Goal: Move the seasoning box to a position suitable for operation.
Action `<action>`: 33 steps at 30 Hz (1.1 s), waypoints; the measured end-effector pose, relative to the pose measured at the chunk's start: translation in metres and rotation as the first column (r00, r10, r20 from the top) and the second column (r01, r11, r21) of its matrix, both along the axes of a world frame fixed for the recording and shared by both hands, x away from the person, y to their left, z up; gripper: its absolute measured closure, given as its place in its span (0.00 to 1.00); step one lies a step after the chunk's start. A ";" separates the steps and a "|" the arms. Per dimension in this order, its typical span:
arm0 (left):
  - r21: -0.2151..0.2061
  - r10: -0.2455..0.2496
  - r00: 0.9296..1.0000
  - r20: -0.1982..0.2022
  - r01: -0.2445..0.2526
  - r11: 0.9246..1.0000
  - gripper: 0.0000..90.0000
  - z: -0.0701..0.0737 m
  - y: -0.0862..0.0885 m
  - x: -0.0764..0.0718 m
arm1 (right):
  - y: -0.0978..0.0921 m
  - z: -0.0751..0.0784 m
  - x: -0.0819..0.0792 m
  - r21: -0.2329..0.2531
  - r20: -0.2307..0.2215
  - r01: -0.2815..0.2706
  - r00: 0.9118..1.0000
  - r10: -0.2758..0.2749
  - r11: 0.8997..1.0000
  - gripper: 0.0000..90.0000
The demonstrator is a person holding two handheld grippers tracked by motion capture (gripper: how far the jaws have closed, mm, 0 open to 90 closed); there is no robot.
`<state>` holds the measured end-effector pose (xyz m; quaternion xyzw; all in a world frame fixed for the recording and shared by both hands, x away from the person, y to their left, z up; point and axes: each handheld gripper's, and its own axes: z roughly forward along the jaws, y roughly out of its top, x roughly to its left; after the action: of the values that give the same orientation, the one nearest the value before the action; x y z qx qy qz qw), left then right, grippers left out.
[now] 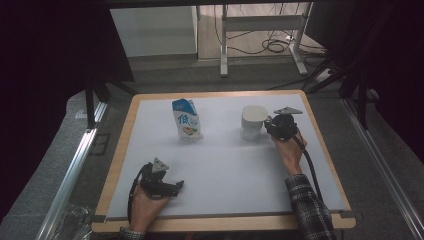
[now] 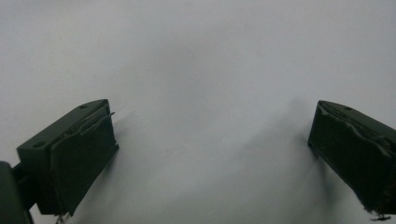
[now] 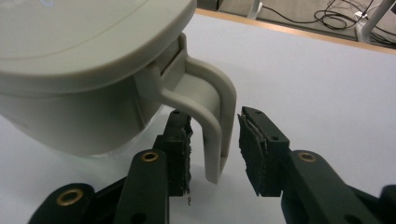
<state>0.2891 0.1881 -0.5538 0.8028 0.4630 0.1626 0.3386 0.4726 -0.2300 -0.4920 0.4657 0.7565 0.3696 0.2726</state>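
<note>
Straddling the cup [image 3: 88,74] handle [image 3: 215,126], the right gripper [image 3: 214,149] sits narrowly open, contact unclear (cup top cropped), far right on the table [image 1: 215,165]; left gripper [image 2: 210,154] gapes wide, holding nothing.

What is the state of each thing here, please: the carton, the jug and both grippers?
Carton: upright on the table, top closed, untouched.
Jug: upright, lid on, handle between the jaws of the right gripper.
Right gripper: open, jaws on either side of the handle, not yet clamped.
Left gripper: open wide, holding nothing, low over the bare white table.
</note>
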 end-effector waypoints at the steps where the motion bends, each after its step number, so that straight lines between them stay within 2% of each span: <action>1: 0.000 0.000 1.000 0.000 0.000 1.000 0.00 0.000 0.000 0.000 | 0.000 0.000 0.000 0.000 0.000 0.000 1.000 0.000 1.000 0.72; 8: 0.000 -0.001 1.000 0.000 0.001 1.000 0.00 0.000 0.000 0.000 | 0.000 -0.004 0.002 0.012 0.010 0.008 1.000 -0.008 1.000 0.81; 13: 0.000 0.000 1.000 0.000 0.000 1.000 0.00 0.000 0.000 0.000 | 0.003 -0.004 0.001 -0.020 0.035 0.015 0.999 -0.014 1.000 0.83; 18: 0.000 0.000 1.000 0.000 0.000 1.000 0.00 0.000 0.000 0.000 | 0.003 -0.005 0.001 -0.021 0.045 0.024 0.999 -0.023 0.999 0.85; 24: -0.001 0.000 1.000 0.000 0.000 1.000 0.00 0.000 0.000 0.000 | 0.003 -0.006 0.002 0.010 0.055 0.036 0.998 -0.036 0.999 0.90; 33: -0.001 0.000 1.000 0.000 0.000 1.000 0.00 0.000 0.000 0.000 | -0.001 -0.005 0.002 0.048 0.040 0.035 0.999 -0.036 0.998 0.89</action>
<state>0.2891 0.1882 -0.5539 0.8028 0.4628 0.1625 0.3390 0.4742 -0.2308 -0.4974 0.4776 0.7334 0.3918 0.2837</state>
